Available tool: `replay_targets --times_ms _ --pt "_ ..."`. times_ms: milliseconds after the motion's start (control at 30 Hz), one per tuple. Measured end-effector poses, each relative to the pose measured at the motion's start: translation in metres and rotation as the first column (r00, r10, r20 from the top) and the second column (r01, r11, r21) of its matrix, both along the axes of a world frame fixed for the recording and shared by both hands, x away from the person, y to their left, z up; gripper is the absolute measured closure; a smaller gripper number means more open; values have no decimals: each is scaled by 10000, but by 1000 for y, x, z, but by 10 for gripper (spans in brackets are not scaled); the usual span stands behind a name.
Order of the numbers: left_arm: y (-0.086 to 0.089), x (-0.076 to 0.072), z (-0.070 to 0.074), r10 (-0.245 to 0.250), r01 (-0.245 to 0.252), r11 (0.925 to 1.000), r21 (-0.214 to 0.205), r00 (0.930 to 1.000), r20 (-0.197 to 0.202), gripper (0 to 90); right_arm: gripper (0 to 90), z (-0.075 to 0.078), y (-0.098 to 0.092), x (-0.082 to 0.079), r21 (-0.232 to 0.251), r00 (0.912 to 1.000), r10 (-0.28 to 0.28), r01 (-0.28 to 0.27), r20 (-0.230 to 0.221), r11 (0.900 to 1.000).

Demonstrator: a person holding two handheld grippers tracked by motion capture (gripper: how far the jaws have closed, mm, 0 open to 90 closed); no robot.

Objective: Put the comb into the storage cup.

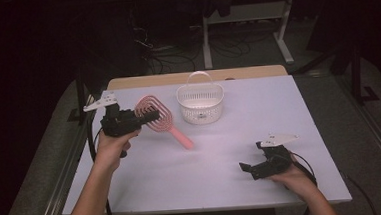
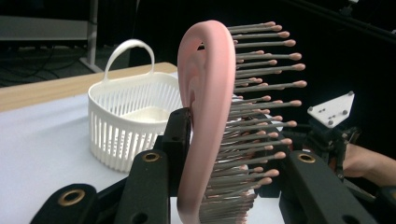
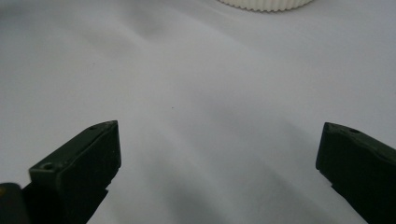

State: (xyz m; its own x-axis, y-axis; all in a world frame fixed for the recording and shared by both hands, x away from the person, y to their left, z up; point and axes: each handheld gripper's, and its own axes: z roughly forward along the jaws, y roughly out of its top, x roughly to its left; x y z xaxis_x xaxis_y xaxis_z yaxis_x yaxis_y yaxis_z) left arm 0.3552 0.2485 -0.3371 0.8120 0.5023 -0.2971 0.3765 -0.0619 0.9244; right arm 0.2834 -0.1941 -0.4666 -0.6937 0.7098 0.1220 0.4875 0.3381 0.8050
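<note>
Left gripper [image 1: 146, 117] clamped on pink hairbrush [image 1: 160, 120] head, held above table [image 1: 222, 175], just left of white basket [image 1: 201, 104]. Right gripper [image 1: 250, 169] wide open, empty, low over table. Step judged: carrying. Next: swing brush over basket, release.

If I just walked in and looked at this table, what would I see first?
First the pink hairbrush, held up off the white table at its left side, clamped by its head in the left gripper. Just behind it stands a white slatted basket with a handle, near the table's far edge. At the near right, the right gripper rests low with its fingers wide apart and nothing between them.
</note>
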Motion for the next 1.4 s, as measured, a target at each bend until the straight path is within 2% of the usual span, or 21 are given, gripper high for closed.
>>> replay_targets --times_ms 267,600,1000,1400 --pt "-5 5 18 -87 89 9999 -61 9993 351 646 0 2 -1 -1 4 9999 -141 141 70 9999" --pt "-11 12 33 -156 163 9998 -97 9979 622 646 0 2 0 -1 -83 9999 -124 124 74 9999" --pt "-17 22 47 -125 152 9994 -300 9961 876 646 0 2 0 -1 -125 9999 -106 107 64 9999" --pt "-23 39 51 70 15 9965 -833 9948 1017 646 0 2 1 -1 -173 10000 -89 89 43 9998"
